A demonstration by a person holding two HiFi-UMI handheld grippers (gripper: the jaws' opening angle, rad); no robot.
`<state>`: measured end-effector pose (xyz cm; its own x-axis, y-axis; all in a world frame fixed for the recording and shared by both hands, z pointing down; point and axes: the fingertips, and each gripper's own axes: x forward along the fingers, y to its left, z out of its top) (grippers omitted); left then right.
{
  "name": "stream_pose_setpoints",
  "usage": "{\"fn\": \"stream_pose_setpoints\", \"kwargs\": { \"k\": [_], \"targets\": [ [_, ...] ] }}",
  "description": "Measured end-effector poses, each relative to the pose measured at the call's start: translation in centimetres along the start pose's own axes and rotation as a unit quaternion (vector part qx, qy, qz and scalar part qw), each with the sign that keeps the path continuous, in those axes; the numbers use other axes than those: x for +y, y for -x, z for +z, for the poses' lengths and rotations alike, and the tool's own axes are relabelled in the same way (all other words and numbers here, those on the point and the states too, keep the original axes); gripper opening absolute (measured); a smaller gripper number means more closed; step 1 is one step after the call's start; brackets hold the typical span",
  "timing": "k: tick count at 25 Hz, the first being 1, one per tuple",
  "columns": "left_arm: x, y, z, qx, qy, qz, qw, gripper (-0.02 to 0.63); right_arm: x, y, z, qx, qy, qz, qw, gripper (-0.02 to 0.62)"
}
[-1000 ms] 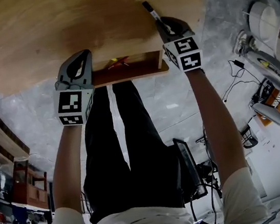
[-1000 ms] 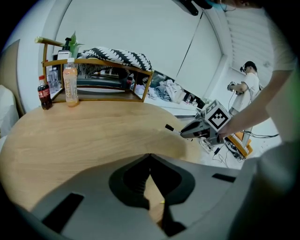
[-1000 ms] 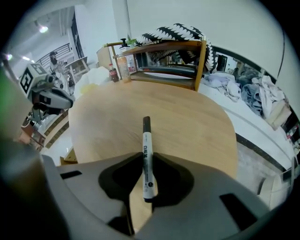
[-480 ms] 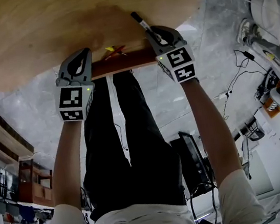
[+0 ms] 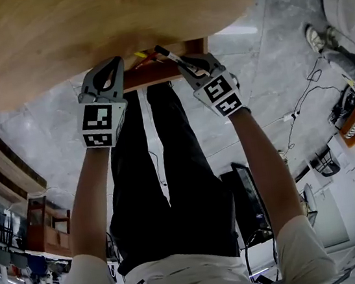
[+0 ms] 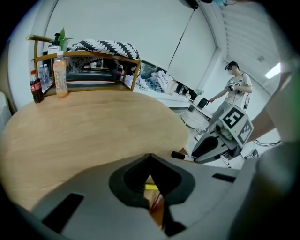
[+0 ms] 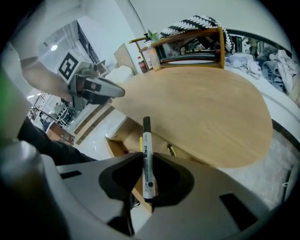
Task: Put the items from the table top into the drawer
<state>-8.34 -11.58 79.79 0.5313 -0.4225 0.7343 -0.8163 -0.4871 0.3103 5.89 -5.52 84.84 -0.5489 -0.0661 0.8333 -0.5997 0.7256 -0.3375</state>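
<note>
Seen from my head view, the table top [image 5: 51, 37] covers most of the drawer [image 5: 154, 76]; the yellow and red things [image 5: 142, 57] inside are too small for me to name.

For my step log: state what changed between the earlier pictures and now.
The right tongs, clamped on the marker, swung leftward from above the right part of the table to over the open drawer. Nothing was taken hold of or let go. The left tongs stayed shut and empty at the drawer's left end, and the drawer stayed open.
</note>
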Motion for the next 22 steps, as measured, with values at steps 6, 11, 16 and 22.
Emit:
{"fn": "stream_pose_setpoints", "kwargs": {
  "k": [6, 11, 16, 22],
  "targets": [
    [0.0, -0.5, -0.4, 0.0, 0.008, 0.004, 1.0, 0.021, -0.4, -1.5, -2.2, 0.03, 0.001, 0.024, 0.999, 0.081],
    [0.3, -0.3, -1.3, 0.001, 0.012, 0.007, 0.9999, 0.021, -1.1, -2.5, -3.3, 0.047, 0.009, 0.007, 0.999, 0.084],
    [0.5, -0.2, -2.3, 0.008, 0.02, 0.014, 0.9997, 0.021, -2.3, -3.4, -4.5, 0.067, 0.002, -0.021, 0.998, 0.084],
    [0.4, -0.1, -3.2, 0.007, 0.023, 0.017, 0.9996, 0.021, -3.8, -4.3, -4.6, 0.061, -0.003, -0.059, 0.996, 0.108]
  ]
}}
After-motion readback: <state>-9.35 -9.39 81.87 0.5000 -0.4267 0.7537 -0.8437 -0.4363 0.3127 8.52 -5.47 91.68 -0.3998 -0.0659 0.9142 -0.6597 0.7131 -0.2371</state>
